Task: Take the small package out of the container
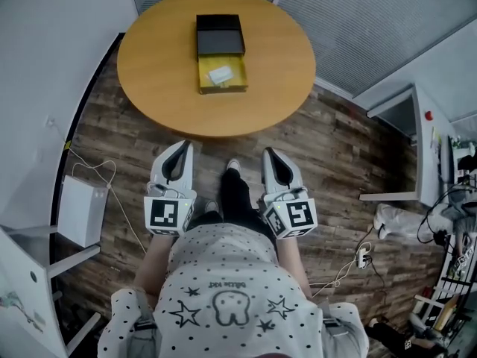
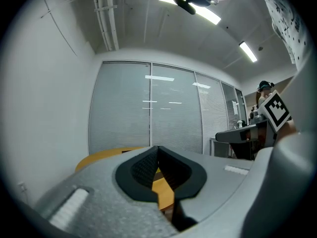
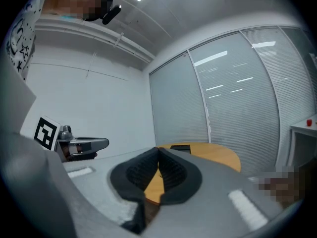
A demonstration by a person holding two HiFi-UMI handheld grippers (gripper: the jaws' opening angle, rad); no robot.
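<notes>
Where the round table (image 1: pixel 149 66) sits ahead of me, I see the open yellow container (image 1: pixel 223 89) near its middle, the small white package (image 1: pixel 220 74) lying flat inside it, and a black box (image 1: pixel 220 36) touching its far side. My left gripper (image 1: pixel 185 145) and right gripper (image 1: pixel 267 154) hover level short of the table's near edge, side by side, each with jaws closed together, empty.

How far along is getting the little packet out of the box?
Barely begun. The container already sits open on the table, small package inside. Nothing is in hand: left gripper and right gripper have jaws shut, empty, short of the table. Reaching, gripping and lifting remain.
</notes>
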